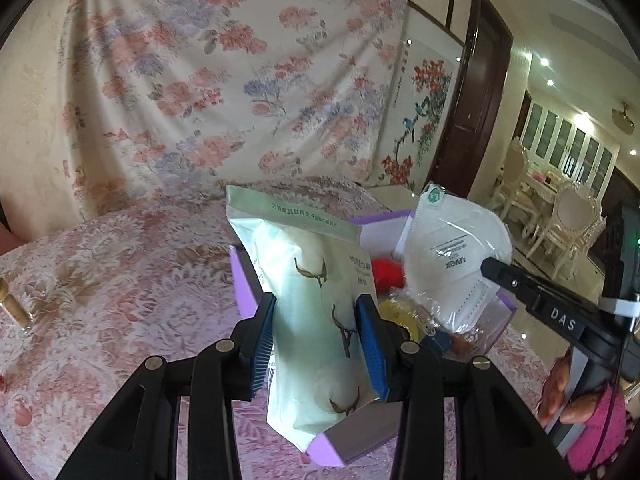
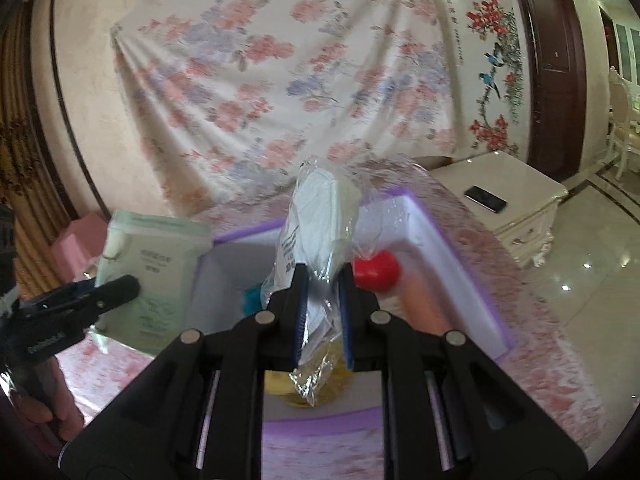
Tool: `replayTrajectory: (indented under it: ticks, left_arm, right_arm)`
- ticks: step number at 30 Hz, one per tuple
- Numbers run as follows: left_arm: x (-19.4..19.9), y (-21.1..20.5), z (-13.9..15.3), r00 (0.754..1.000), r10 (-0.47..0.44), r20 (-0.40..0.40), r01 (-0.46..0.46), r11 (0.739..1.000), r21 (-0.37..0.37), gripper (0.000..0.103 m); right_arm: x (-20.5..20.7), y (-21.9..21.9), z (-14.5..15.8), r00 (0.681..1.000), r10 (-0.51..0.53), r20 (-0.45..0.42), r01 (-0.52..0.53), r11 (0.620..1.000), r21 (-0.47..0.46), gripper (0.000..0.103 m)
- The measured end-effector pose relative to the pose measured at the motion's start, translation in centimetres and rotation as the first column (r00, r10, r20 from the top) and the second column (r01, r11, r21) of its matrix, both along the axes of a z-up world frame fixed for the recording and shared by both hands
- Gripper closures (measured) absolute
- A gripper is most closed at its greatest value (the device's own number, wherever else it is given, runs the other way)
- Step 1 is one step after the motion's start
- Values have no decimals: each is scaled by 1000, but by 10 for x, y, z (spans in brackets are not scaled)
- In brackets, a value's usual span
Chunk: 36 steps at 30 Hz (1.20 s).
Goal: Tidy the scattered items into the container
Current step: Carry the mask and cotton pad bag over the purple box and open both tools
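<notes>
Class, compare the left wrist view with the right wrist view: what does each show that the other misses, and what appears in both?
Left wrist only: a gold bottle on the cloth and a dining room.
Right wrist only: a phone on a white cabinet and a pink stool.
Both: the purple box, pouch in the left hand-held gripper, bagged mask in the right hand-held gripper, red ball.

A box (image 2: 448, 264) sits on a table (image 1: 120, 280), near its right edge. Inside the box, a ball (image 2: 376, 270) lies toward the far side, with a tape roll (image 1: 400, 314) nearer the front. A pouch (image 1: 316, 312) stands at the box's left wall, held in the left gripper (image 1: 316, 340). A bagged mask (image 2: 316, 240) hangs above the box's middle, held in the right gripper (image 2: 324, 316). Behind the table hangs a cloth (image 1: 224, 72). Right of the table stands a cabinet (image 2: 520, 208) with a phone (image 2: 485, 198) on top.
</notes>
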State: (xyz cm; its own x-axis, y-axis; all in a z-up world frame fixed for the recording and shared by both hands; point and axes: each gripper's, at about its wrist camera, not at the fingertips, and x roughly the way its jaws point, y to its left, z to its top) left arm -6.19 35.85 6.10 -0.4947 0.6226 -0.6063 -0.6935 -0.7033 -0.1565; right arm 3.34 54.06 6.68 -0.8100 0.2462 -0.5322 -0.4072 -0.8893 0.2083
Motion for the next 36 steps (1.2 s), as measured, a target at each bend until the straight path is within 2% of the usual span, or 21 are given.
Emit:
replayTrajectory:
  ticks: [4, 10, 13, 17, 22, 25, 28, 32, 36]
  left_arm:
    - [-3, 14, -13, 1000, -3, 5, 3, 999, -40, 62]
    - [-2, 41, -36, 1000, -21, -17, 18, 988, -154, 62]
    - [0, 53, -46, 999, -33, -27, 27, 977, -212, 62]
    - [7, 67, -58, 997, -71, -29, 60, 958, -280, 62]
    - [14, 73, -77, 995, -100, -23, 86, 933, -351, 62]
    - [12, 69, -80, 995, -102, 12, 100, 935, -341, 62]
    - [13, 71, -80, 994, -106, 24, 107, 925, -364, 62]
    - [13, 70, -80, 995, -95, 38, 102, 925, -367, 61]
    - [15, 68, -77, 995, -90, 39, 98, 927, -361, 57]
  right_arm:
    - [-2, 22, -11, 999, -7, 54, 6, 1000, 29, 86]
    - [-7, 44, -28, 994, -2, 109, -2, 999, 38, 86]
    - [-7, 51, -32, 994, 4, 112, -8, 999, 35, 86]
    - [-8, 56, -32, 991, -13, 129, 2, 997, 83, 86]
    - [-13, 62, -43, 986, 37, 163, -44, 998, 41, 86]
    - [-17, 58, -49, 978, 79, 194, -84, 996, 20, 86]
    - [-22, 51, -55, 964, 125, 235, -129, 992, -2, 86]
    - [-25, 46, -59, 951, 132, 280, -143, 990, 19, 85]
    - [-27, 54, -68, 938, 125, 323, -126, 992, -18, 82]
